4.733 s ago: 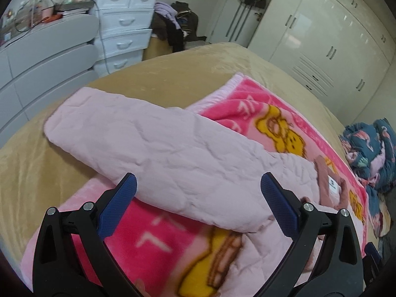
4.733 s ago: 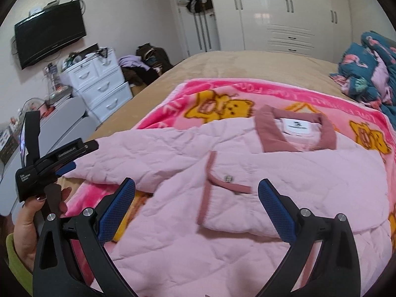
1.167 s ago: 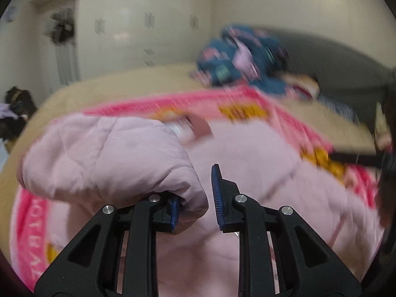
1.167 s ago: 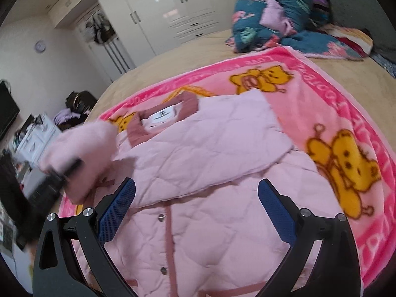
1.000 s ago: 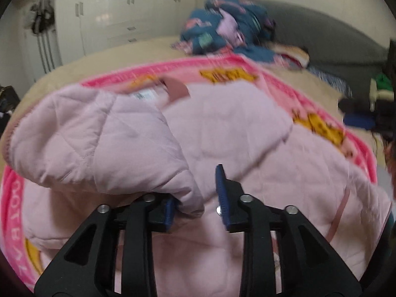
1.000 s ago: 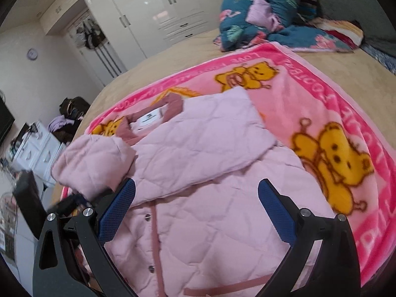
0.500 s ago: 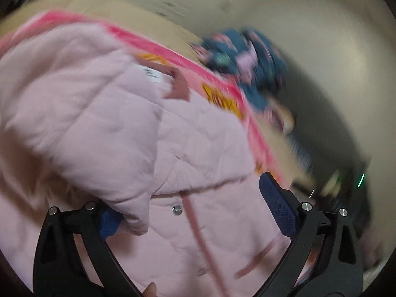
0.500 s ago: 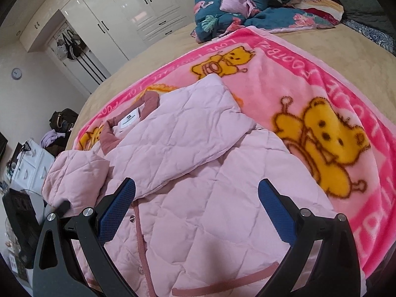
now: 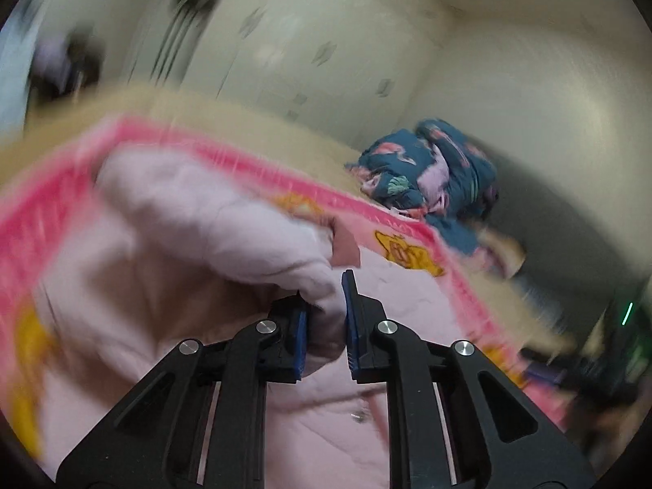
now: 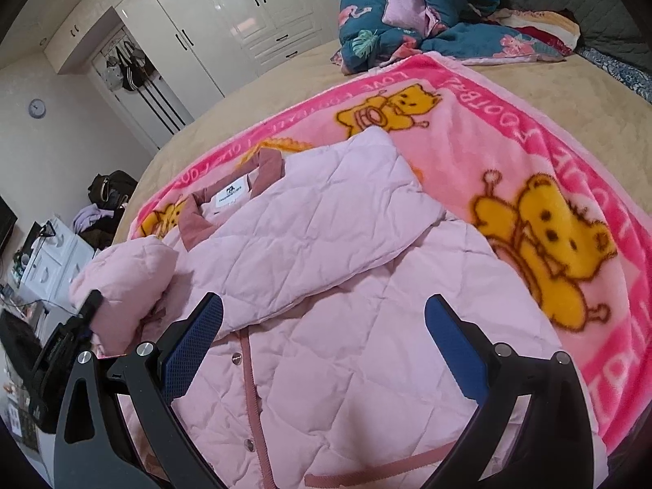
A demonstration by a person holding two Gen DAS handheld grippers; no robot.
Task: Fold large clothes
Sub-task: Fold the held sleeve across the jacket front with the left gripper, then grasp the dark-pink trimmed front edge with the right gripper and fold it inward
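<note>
White wardrobes (image 10: 228, 28) are backing a tan bed (image 10: 285, 77) where a pink blanket (image 10: 529, 130) is carrying the pink quilted jacket (image 10: 326, 285), its sleeve (image 9: 228, 224) being clamped in the left hand-held gripper (image 9: 324, 326) while the right hand-held gripper (image 10: 322, 342) is hovering spread apart just above its front.

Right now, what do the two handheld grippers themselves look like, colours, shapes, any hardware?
Both look alike. The left gripper has two black fingers cut with triangular openings, round silver bolts at the joints, and flat blue pads on the inner faces. The right gripper shows the same black frame, silver bolts and blue pads with a fine mesh texture. No cables, markings or sleeves show.
</note>
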